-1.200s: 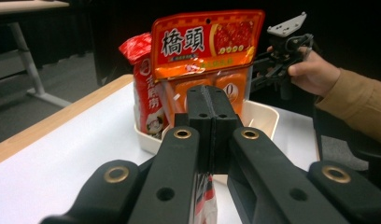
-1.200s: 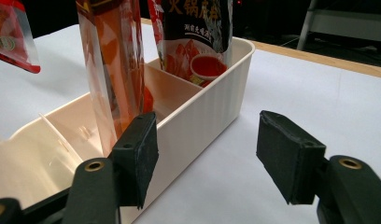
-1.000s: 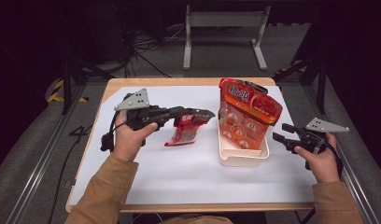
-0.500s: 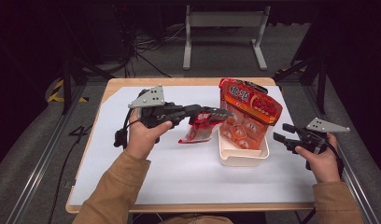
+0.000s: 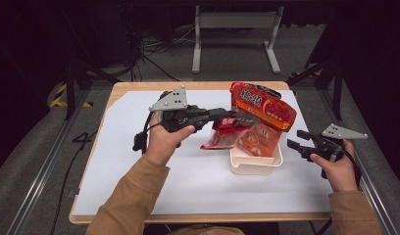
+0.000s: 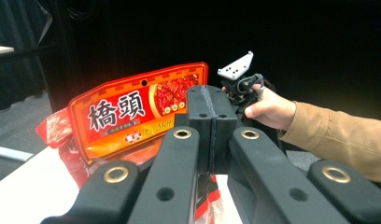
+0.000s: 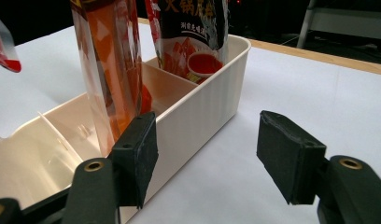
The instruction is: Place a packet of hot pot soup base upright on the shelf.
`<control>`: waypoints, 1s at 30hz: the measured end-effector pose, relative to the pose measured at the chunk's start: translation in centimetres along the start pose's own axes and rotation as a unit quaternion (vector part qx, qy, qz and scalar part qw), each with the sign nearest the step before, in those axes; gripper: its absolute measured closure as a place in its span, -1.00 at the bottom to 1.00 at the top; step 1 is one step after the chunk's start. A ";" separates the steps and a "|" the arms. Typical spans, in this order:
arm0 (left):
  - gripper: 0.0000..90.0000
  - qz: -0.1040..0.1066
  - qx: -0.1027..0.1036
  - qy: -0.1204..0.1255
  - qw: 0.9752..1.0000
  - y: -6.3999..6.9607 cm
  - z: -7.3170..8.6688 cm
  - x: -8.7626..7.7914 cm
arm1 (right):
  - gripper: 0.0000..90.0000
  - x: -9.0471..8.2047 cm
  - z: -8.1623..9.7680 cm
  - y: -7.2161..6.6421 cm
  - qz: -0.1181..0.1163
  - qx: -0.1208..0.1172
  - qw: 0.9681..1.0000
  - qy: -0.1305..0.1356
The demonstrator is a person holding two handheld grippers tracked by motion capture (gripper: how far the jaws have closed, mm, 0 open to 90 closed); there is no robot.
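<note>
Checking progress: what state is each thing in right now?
Left claw: shut on red packet, held above the table.
Right claw: open, holding nothing, beside the bin.
Bin: on the table, two pouches standing in it.
Big pouch: upright, leaning.

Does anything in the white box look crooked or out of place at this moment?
Yes. The big orange packet leans over the far end of the white box instead of standing straight. A small red packet, pinched in the left gripper, hangs over the box's left wall, not inside yet.
</note>
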State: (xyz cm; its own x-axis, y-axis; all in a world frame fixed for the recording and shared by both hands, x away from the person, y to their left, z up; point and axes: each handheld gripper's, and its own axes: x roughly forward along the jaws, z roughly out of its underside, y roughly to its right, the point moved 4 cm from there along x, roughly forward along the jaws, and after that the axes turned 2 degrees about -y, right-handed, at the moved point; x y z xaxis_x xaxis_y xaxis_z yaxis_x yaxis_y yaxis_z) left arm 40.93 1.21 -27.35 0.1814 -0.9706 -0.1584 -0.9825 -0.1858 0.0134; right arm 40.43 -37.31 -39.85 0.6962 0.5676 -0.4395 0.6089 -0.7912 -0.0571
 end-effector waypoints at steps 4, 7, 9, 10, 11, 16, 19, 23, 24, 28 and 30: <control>1.00 0.007 0.000 0.002 1.000 0.0 -0.1 0.7 | -0.15 -0.1 0.1 0.1 0.001 0.001 1.000 -0.002; 1.00 0.011 0.001 0.003 1.000 0.1 -0.1 1.4 | -0.15 -0.2 0.2 0.1 0.003 0.003 1.000 -0.002; 1.00 0.015 0.002 0.001 1.000 0.1 -0.1 1.8 | -0.14 -0.3 0.3 0.2 0.003 0.002 1.000 -0.001; 1.00 0.015 0.002 0.001 1.000 0.1 -0.1 1.8 | -0.14 -0.3 0.3 0.2 0.003 0.003 1.000 -0.001; 1.00 0.019 0.001 0.003 1.000 0.2 -0.1 2.2 | -0.15 -0.3 0.3 0.2 0.003 0.002 1.000 0.000; 1.00 0.029 0.002 0.002 1.000 0.4 -0.1 3.3 | -0.14 -0.5 0.3 0.2 0.004 0.004 1.000 0.001; 1.00 0.033 0.003 0.002 0.999 0.4 0.0 3.9 | -0.14 -0.6 0.3 0.2 0.005 0.006 1.000 0.003; 1.00 0.039 0.003 0.002 0.999 0.4 0.0 4.7 | -0.15 -0.7 0.4 0.2 0.005 0.005 1.000 0.003; 1.00 0.040 0.004 0.002 0.999 0.4 0.1 4.8 | -0.15 -0.7 0.4 0.2 0.006 0.005 1.000 0.002; 1.00 0.045 0.003 0.001 0.999 0.5 0.2 5.6 | -0.15 -0.9 0.5 0.3 0.008 0.008 1.000 0.001; 1.00 0.047 0.004 -0.001 0.999 0.5 0.2 5.9 | -0.15 -0.9 0.5 0.4 0.008 0.008 1.000 0.003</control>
State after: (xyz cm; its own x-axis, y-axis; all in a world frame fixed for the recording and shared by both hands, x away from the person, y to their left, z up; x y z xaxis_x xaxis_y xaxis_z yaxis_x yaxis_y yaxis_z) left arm 41.45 -4.55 -28.51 0.0889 -0.9832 -0.1593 -0.9954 -0.0933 0.0203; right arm 39.82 -38.24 -39.94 0.7078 0.5565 -0.4351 0.5923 -0.8032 -0.0638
